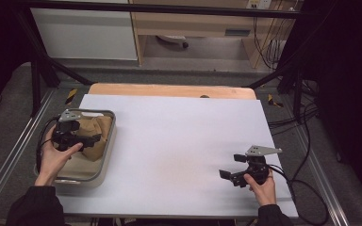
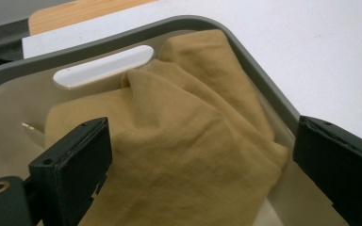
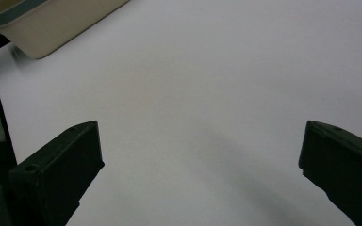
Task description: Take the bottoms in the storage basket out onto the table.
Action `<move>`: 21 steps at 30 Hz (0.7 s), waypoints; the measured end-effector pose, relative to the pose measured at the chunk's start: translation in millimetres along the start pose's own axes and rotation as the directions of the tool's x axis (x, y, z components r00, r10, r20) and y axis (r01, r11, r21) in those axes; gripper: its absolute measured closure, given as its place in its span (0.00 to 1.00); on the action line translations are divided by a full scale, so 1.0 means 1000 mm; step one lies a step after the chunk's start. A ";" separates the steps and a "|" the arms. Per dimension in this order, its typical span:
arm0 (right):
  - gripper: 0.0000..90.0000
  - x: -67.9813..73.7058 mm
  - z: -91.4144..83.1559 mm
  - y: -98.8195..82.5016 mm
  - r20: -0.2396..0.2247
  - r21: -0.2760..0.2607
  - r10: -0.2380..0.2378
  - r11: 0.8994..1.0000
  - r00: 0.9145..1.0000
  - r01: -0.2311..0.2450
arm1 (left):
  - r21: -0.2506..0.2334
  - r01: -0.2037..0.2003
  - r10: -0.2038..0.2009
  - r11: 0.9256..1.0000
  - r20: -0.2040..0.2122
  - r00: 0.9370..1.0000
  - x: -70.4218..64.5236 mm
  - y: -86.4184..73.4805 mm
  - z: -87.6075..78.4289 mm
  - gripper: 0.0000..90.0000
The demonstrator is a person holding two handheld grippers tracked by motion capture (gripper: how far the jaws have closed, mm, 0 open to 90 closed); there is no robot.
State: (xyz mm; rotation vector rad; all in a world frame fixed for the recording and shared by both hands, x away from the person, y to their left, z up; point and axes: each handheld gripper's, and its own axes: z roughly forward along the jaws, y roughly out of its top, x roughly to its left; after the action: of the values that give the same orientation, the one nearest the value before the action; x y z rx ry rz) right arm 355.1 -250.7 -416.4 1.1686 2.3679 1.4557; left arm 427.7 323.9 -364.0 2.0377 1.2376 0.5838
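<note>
**One cloth, one bin, two open grippers**

There is one mustard-yellow cloth (image 2: 179,141), one beige plastic bin (image 1: 104,160) with a grey rim, and two hand-held grippers. The cloth lies crumpled inside the bin, piled against its far wall below the white slot handle (image 2: 103,70). The bin sits at the left edge of the white table sheet (image 1: 179,141).

The left gripper (image 1: 82,140) hangs over the bin with its jaws spread wide. In the left gripper view, the cloth fills the gap between them; whether either jaw touches the fabric cannot be told, and nothing is clamped.

The right gripper (image 1: 231,175) is held low over the bare sheet near the table's right front corner, well apart from the bin. Its jaws are also spread wide and grasp nothing.

A strip of wooden tabletop (image 1: 169,89) shows beyond the sheet. Nothing lies between the left gripper and the cloth.
</note>
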 end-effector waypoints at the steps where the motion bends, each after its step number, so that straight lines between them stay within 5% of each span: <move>1: 0.01 0.000 0.000 0.000 -0.001 0.001 -0.001 1.000 1.000 0.001 | 0.000 0.002 -0.002 1.000 -0.005 1.000 0.000 0.000 0.002 0.06; 21: 0.01 0.000 0.001 0.000 -0.001 0.006 0.003 1.000 1.000 -0.003 | 0.030 -0.020 0.022 0.999 -0.052 0.998 0.001 -0.005 0.027 0.10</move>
State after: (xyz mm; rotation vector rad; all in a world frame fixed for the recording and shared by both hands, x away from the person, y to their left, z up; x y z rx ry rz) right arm 355.1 -250.1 -417.0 1.1738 2.3735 1.4512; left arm 443.5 317.8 -385.9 2.0742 1.2631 0.6356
